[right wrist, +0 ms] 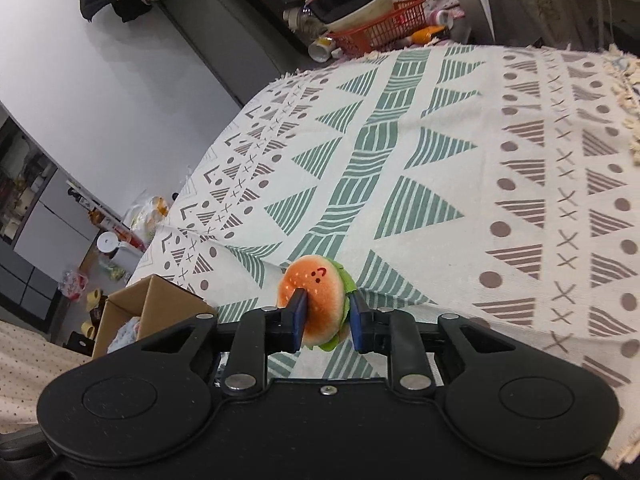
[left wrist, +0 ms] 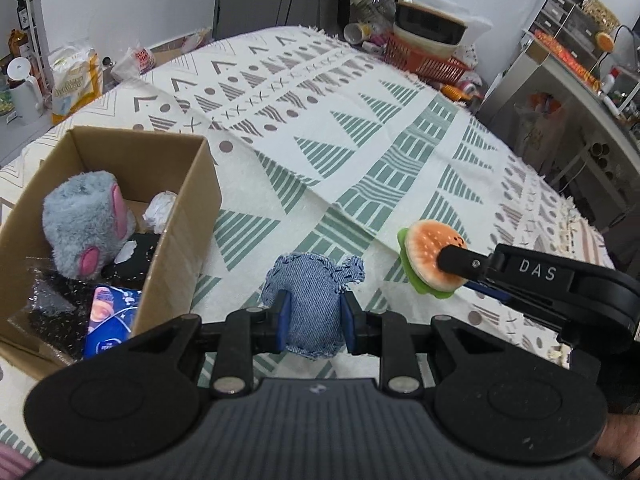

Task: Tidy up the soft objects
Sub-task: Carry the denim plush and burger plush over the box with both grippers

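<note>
Denim plush [left wrist: 314, 308]: a blue denim stuffed shape with frayed, stitched edges, its long axis running along the fingers and away from the camera; the wider end with a floppy flap points toward the far side of the bed, the rounded end toward the gripper body.
Left gripper [left wrist: 314, 316]: narrowed onto the denim plush, one blue pad pressed into each flank, so the plush sits between the fingers and sticks out past their tips.
Burger plush [right wrist: 318, 300]: a round toy bun, orange on top with a small stitched face and green lettuce at the rim; it is turned on edge, its flat faces toward the pads, the face side up and forward.
Right gripper [right wrist: 326, 322]: closed on the burger plush, one pad on the bun top, the other on the lettuce side; about half the toy stands clear beyond the tips.
Placing: in the left wrist view the burger plush is to the right of the denim plush, apart from it, both over the patterned blanket [left wrist: 360, 152].
Cardboard box [left wrist: 182, 216]: open, just left of the left gripper, on the blanket.
Box contents: a grey plush with pink ears [left wrist: 86, 228], a crumpled white wad [left wrist: 160, 210], a dark item, a blue packet [left wrist: 110, 318].
Far edge: a red basket [right wrist: 380, 28] with stacked bowls.
</note>
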`<state>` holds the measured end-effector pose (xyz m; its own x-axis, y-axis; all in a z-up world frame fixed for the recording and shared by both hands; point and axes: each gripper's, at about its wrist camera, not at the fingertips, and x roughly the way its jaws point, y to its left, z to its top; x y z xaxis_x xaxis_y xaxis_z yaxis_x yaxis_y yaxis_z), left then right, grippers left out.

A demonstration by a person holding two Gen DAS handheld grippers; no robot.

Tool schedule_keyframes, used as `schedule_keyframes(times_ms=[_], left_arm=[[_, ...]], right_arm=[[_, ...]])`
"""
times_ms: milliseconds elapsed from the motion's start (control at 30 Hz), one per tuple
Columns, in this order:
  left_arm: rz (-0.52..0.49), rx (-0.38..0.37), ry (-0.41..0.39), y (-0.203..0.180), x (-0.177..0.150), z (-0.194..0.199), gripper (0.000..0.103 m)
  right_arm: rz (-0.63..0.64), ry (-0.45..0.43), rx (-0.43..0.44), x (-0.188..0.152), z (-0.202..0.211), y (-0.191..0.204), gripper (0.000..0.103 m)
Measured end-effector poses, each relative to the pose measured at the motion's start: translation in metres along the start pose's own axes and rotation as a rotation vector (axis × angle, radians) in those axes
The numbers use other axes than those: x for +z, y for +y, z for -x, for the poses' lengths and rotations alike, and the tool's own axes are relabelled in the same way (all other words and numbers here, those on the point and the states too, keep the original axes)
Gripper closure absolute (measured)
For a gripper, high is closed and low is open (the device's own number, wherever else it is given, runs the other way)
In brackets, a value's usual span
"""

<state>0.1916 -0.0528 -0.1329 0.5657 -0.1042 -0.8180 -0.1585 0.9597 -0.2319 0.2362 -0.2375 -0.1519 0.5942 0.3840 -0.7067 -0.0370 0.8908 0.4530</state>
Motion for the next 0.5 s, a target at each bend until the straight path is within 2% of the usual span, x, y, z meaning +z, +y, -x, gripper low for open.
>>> schedule_keyframes(times_ms=[300, 500], left_arm=[[0.015, -0.008, -0.07, 0.004, 0.004, 0.035, 0.078], [0.029, -0.007, -0.104, 0.015, 0.007, 0.059, 0.078]], right_arm=[[0.04, -0.032, 0.003, 0.002, 0.036, 0.021, 0.08], [0.069, -0.08, 0.047, 0.005, 0.051, 0.034, 0.08]])
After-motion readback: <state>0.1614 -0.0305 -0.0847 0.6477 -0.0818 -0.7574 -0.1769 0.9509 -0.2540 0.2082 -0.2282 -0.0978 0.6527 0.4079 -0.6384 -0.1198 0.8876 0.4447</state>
